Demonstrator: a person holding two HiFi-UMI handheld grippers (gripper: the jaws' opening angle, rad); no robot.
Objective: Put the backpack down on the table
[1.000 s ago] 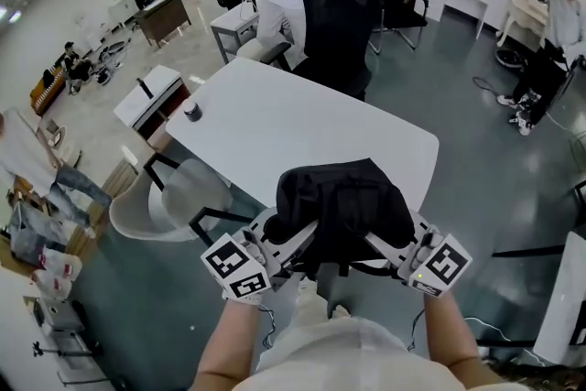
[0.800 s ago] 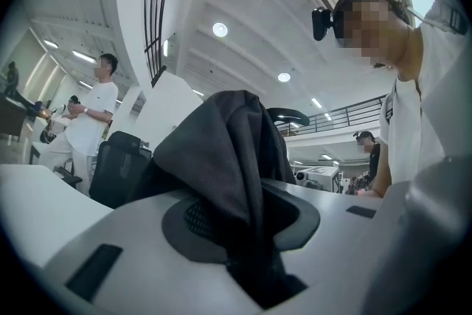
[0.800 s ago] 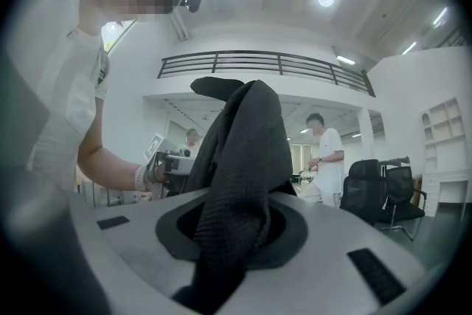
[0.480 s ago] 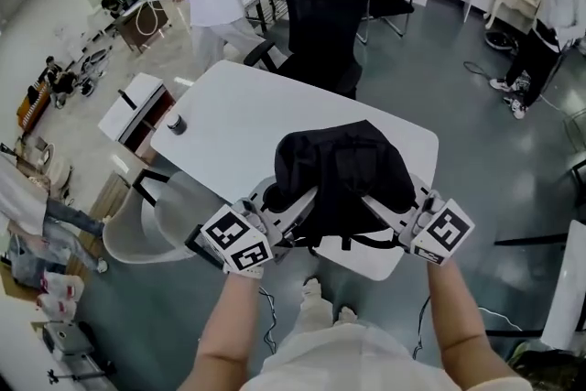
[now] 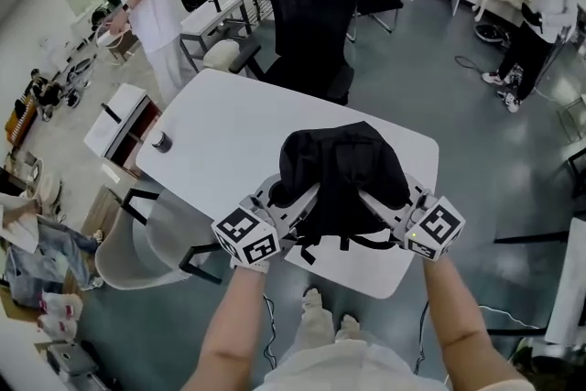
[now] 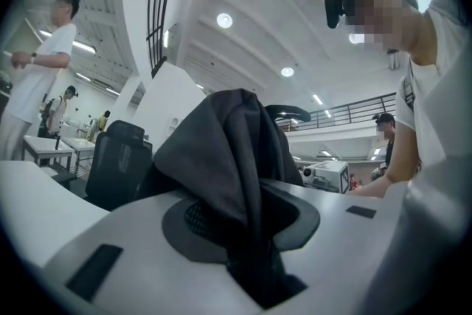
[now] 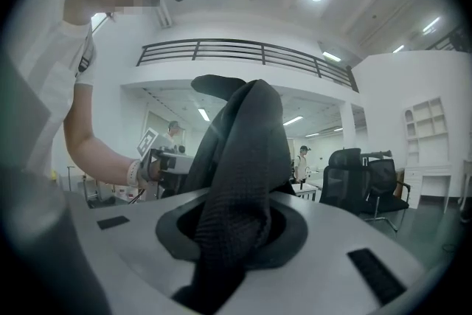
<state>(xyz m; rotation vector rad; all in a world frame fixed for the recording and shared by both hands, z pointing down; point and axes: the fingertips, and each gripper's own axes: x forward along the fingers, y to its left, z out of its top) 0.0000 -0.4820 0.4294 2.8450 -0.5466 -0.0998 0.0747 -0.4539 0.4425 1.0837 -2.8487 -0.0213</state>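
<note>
A black backpack (image 5: 341,174) hangs between my two grippers over the near part of the white table (image 5: 238,128). My left gripper (image 5: 286,208) is shut on the pack's left side; dark fabric (image 6: 236,181) fills its jaws in the left gripper view. My right gripper (image 5: 385,208) is shut on the right side, with black mesh fabric (image 7: 236,210) pinched between its jaws in the right gripper view. A strap (image 5: 339,244) dangles below the pack near the table's front edge. I cannot tell whether the pack's underside touches the tabletop.
A small dark cup (image 5: 161,141) stands at the table's left edge. A black office chair (image 5: 309,14) sits behind the table, a light chair (image 5: 151,238) at its near left. People stand at the back left and far right.
Both grippers have carried the backpack forward from in front of the table's near edge to over its near part, and slightly lower. Both grips stay the same.
</note>
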